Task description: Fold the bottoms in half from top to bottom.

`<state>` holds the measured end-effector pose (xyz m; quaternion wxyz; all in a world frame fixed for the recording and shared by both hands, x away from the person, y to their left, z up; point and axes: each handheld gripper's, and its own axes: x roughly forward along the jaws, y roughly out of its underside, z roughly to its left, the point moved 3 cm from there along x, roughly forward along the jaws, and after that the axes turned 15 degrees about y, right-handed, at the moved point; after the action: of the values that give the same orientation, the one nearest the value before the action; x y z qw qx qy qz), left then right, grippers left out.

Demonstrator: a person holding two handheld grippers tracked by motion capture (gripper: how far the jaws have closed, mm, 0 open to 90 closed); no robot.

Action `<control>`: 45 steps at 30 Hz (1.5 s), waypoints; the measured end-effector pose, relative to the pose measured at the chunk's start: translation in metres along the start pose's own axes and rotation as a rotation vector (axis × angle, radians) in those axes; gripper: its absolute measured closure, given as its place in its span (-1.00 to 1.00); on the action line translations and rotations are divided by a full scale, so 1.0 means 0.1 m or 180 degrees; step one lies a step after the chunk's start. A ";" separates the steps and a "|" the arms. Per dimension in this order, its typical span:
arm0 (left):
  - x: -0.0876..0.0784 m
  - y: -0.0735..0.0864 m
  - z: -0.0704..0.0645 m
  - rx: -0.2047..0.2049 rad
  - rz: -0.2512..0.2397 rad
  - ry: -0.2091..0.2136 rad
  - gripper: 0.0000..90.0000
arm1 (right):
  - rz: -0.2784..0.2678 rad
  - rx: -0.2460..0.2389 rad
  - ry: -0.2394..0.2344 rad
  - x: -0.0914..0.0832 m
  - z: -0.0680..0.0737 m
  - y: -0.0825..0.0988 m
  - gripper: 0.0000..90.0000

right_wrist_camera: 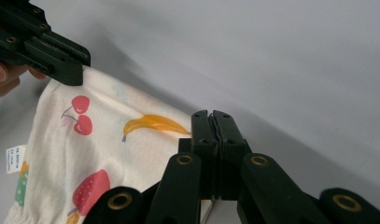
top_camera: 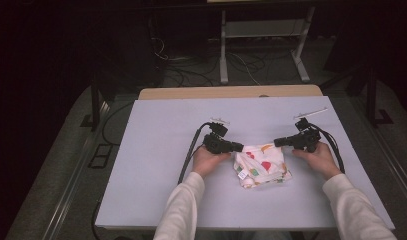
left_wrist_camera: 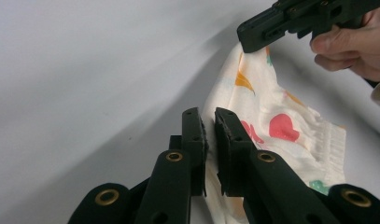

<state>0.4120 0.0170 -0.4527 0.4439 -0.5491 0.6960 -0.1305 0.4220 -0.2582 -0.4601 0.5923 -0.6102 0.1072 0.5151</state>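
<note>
A small white cloth (top_camera: 262, 165) printed with fruit lies folded at the middle of the pale grey table (top_camera: 161, 125). My left gripper (top_camera: 239, 147) is shut on the cloth's far left corner. In the left gripper view its jaws (left_wrist_camera: 210, 116) pinch the fabric (left_wrist_camera: 281, 107) between the pads, and the right gripper (left_wrist_camera: 246, 39) shows beyond it on the other corner. My right gripper (top_camera: 278, 142) is shut on the far right corner. In the right gripper view its jaws (right_wrist_camera: 212, 116) press together on the cloth's edge (right_wrist_camera: 108, 144), with the left gripper (right_wrist_camera: 75, 65) at the upper left. A white label (right_wrist_camera: 12, 158) hangs from the cloth.
A wooden strip (top_camera: 231, 92) runs along the table's far edge. Behind it, white frame legs (top_camera: 223, 45) and loose cables (top_camera: 191, 75) lie on the dark floor. Each gripper's black cable (top_camera: 190, 150) trails over the table toward the person.
</note>
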 end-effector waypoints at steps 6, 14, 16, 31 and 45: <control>-0.12 -0.02 0.00 0.0089 0.0036 -0.0153 0.82 | -0.0033 0.0029 0.0013 0.07 0.09 -0.06 0.94; -0.30 -0.05 0.06 0.0129 -0.0005 -0.0295 0.82 | -0.0088 0.0050 -0.0022 0.18 0.21 -0.14 0.94; -0.33 -0.04 0.10 0.0133 -0.0021 -0.0340 0.82 | -0.0077 0.0025 0.0011 0.21 0.25 -0.16 0.94; -0.41 -0.04 0.26 0.0042 -0.0140 -0.0394 0.82 | -0.0160 0.0084 0.0091 0.29 0.34 -0.27 0.93; -0.45 -0.08 0.44 0.0001 -0.0179 -0.0512 0.82 | -0.0221 0.0148 0.0183 0.38 0.37 -0.39 0.94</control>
<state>0.4506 0.0678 -0.4512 0.4947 -0.5771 0.6423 -0.0985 0.4492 -0.1987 -0.4569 0.6205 -0.6142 0.1149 0.4738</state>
